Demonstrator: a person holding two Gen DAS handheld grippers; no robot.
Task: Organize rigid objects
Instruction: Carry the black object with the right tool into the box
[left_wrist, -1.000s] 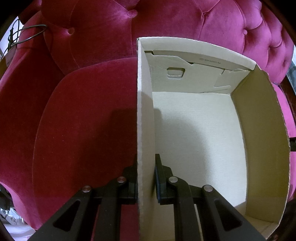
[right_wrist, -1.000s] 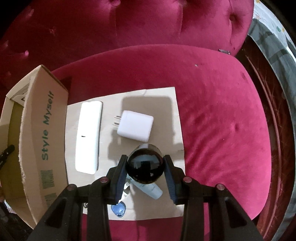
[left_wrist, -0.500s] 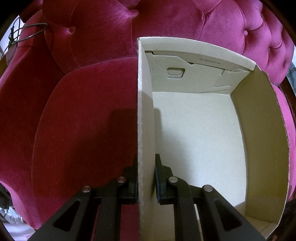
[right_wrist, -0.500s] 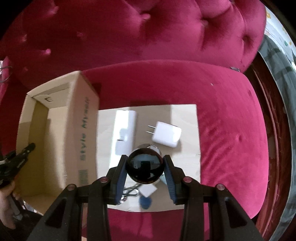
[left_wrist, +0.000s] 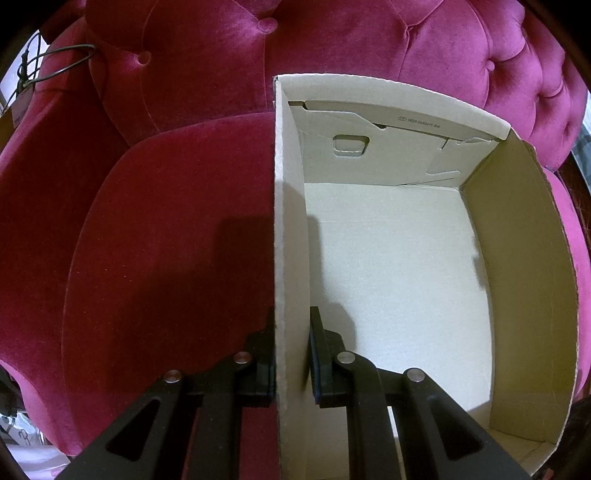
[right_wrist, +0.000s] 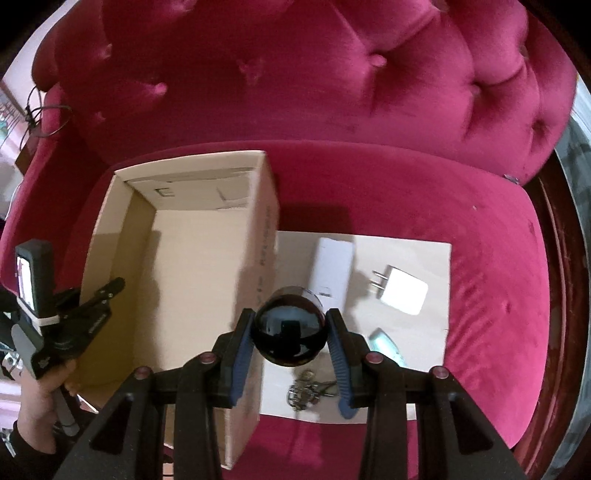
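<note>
My right claw (right_wrist: 290, 341) grips the ball (right_wrist: 290, 334); left claw (left_wrist: 291, 354) pinches box (left_wrist: 388, 277) wall. Smooth ball could slip b4 the box.

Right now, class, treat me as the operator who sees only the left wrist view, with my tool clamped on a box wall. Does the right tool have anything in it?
Observer: Yes. The right tool is shut on a glossy black ball.
Operator: Where is that ball relative to the box?
Observer: In the right wrist view it shows over the box at its right wall. I cannot tell its height.
Operator: What lies outside the box?
Observer: A cardboard sheet right of the box carries a white charger, a long white device, a key bunch and a pale blue item.
</note>
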